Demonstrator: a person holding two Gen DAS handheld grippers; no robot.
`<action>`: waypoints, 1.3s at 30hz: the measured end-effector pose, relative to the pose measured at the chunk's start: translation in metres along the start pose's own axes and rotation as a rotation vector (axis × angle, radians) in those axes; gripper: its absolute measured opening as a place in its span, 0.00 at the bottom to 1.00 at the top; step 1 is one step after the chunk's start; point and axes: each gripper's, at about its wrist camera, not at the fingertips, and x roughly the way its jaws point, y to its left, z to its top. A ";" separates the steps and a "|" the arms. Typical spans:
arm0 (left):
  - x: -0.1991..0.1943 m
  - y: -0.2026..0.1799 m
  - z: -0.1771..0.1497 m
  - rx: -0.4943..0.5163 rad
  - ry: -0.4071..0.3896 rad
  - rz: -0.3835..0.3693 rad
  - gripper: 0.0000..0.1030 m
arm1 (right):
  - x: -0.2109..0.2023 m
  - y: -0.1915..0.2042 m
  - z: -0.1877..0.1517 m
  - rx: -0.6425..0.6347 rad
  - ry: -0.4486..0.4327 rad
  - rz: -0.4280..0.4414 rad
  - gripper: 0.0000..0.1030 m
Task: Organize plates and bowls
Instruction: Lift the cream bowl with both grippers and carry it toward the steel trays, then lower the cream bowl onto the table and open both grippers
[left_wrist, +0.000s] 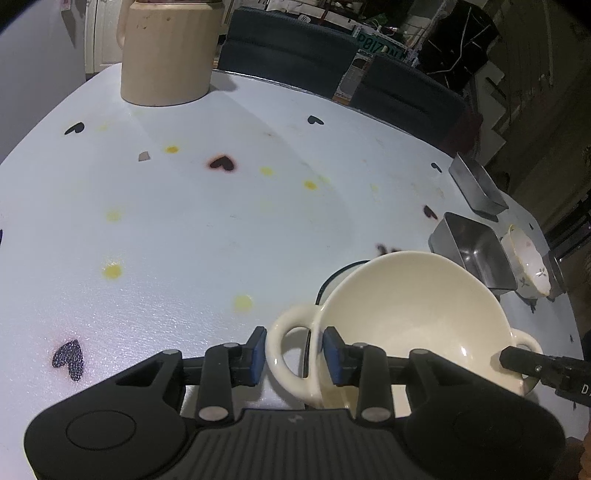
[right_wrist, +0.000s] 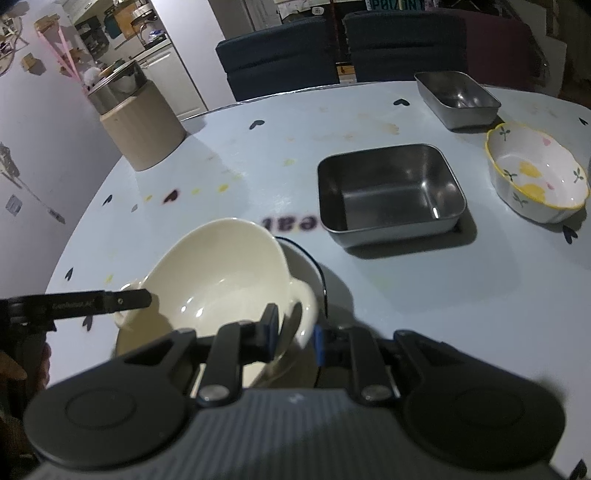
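Note:
A cream two-handled bowl (left_wrist: 413, 306) is tilted above a black-rimmed plate (right_wrist: 306, 258) on the white table. My left gripper (left_wrist: 294, 350) has its blue pads on either side of the bowl's left handle (left_wrist: 291, 350), with small gaps showing. My right gripper (right_wrist: 293, 330) straddles the bowl's other handle (right_wrist: 304, 310) in the right wrist view, where the bowl (right_wrist: 218, 273) shows tipped up. The left gripper's finger (right_wrist: 125, 299) shows at the bowl's far rim.
Two steel rectangular trays (right_wrist: 391, 188) (right_wrist: 458, 98) and a flowered scalloped bowl (right_wrist: 535, 177) stand to the right. A tall beige jar (left_wrist: 166, 51) stands at the far left. Dark chairs (left_wrist: 288, 48) line the far table edge.

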 end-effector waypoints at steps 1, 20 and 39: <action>0.000 0.000 0.000 0.000 -0.001 0.001 0.35 | 0.000 0.000 0.000 0.000 0.002 0.002 0.22; -0.005 -0.002 0.000 0.007 -0.015 -0.012 0.42 | 0.020 -0.017 -0.002 0.095 0.100 -0.001 0.26; -0.005 0.002 0.000 0.017 -0.013 0.030 0.59 | 0.020 -0.006 0.000 -0.030 0.065 -0.098 0.46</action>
